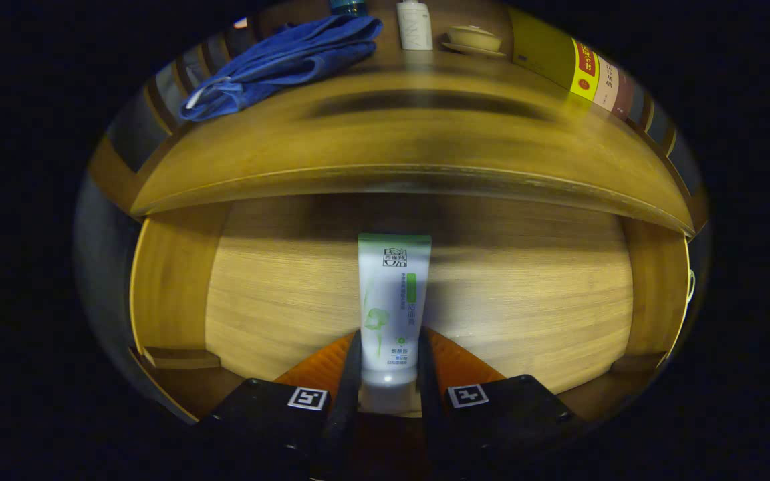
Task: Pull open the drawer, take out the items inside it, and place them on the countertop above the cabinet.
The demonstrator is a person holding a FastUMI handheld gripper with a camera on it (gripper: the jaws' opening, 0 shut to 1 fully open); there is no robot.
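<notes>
A white tube with a green end and green print (392, 300) stands between the fingers of my gripper (390, 364), over the wooden floor of the pulled-out drawer (525, 307). Both fingers (351, 374) press on the tube's lower part near its cap, so the gripper is shut on it. The tube's green end points away from me toward the cabinet. Above the drawer runs the wooden countertop (412, 140).
On the countertop lie a folded blue cloth (285, 63) at the far left, a white bottle (414, 25), a small lidded bowl on a saucer (473, 39) and a yellow book (572, 67) at the right. Drawer side walls (171, 280) flank the tube.
</notes>
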